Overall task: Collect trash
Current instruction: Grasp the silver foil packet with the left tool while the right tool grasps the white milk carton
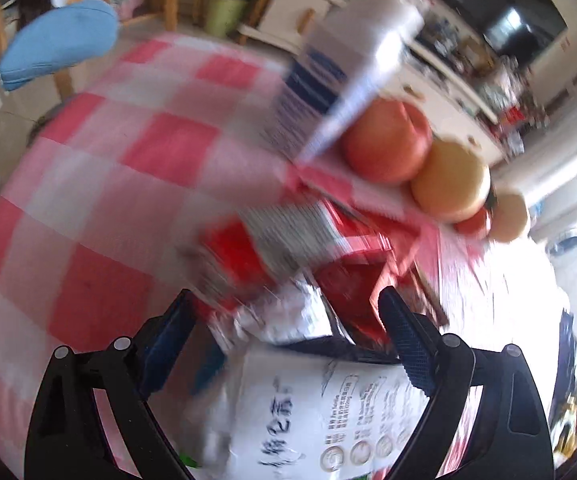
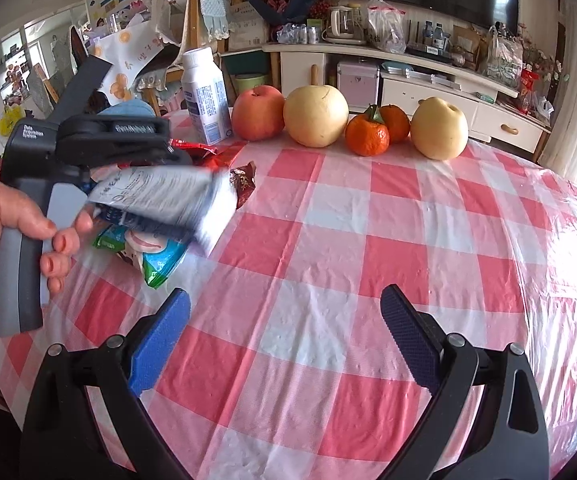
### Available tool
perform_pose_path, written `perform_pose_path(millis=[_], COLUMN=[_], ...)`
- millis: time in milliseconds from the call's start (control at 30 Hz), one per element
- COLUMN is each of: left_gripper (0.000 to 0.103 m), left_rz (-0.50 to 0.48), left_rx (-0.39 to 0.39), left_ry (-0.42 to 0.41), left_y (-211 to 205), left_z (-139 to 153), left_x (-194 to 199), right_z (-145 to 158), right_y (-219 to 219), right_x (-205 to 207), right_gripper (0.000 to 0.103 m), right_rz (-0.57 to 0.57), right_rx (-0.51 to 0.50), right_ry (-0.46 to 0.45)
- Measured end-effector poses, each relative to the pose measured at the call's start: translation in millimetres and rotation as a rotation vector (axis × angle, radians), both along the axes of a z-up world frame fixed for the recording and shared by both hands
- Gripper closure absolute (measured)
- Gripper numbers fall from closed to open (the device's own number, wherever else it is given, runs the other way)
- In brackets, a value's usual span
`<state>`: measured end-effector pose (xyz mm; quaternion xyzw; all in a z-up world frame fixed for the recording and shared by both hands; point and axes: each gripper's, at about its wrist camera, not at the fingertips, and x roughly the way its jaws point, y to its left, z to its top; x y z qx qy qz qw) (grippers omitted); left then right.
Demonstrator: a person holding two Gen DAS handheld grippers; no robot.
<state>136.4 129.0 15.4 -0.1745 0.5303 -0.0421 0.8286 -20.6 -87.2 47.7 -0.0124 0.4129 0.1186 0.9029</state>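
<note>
My left gripper [image 1: 288, 312] is open, its fingers wide apart. A white printed packet [image 1: 328, 412] lies loose between them, close to the camera and not clamped. Just beyond it sits a pile of red foil wrappers [image 1: 248, 256]. In the right wrist view a hand holds the left gripper's handle [image 2: 20, 240] at the table's left side. The white packet [image 2: 160, 196] shows blurred under that gripper, above a green and teal wrapper [image 2: 160, 260] and a red wrapper [image 2: 244, 184]. My right gripper [image 2: 284, 300] is open over the checked tablecloth [image 2: 368, 240] with nothing between its fingers.
A white and blue carton [image 2: 204, 96] stands at the table's far edge, beside an apple [image 2: 258, 112], two pears [image 2: 315, 116], and two oranges [image 2: 366, 132]. A blue chair cushion [image 1: 56, 44] and a green bin [image 1: 224, 12] lie beyond the table.
</note>
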Motion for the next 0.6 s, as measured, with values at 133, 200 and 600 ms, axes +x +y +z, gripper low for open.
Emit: perform_pose_path(millis=[133, 200, 600], left_gripper=[0.012, 0.012, 0.012], left_rz=[-0.105, -0.162, -0.373], left_rx=[0.093, 0.117, 0.087], left_ry=[0.000, -0.003, -0.010], left_y=[-35.9, -53.0, -104.2], left_z=[-1.2, -2.3, 16.4], left_x=[-9.6, -18.1, -57.1], right_z=[1.0, 3.4, 8.0], right_y=[-7.1, -14.7, -63.4], right_x=[2.4, 3.3, -3.3], right_gripper=[0.007, 0.007, 0.007], right_rz=[-0.013, -0.029, -0.031], right_rx=[0.007, 0.014, 0.193], right_ry=[0.007, 0.005, 0.075])
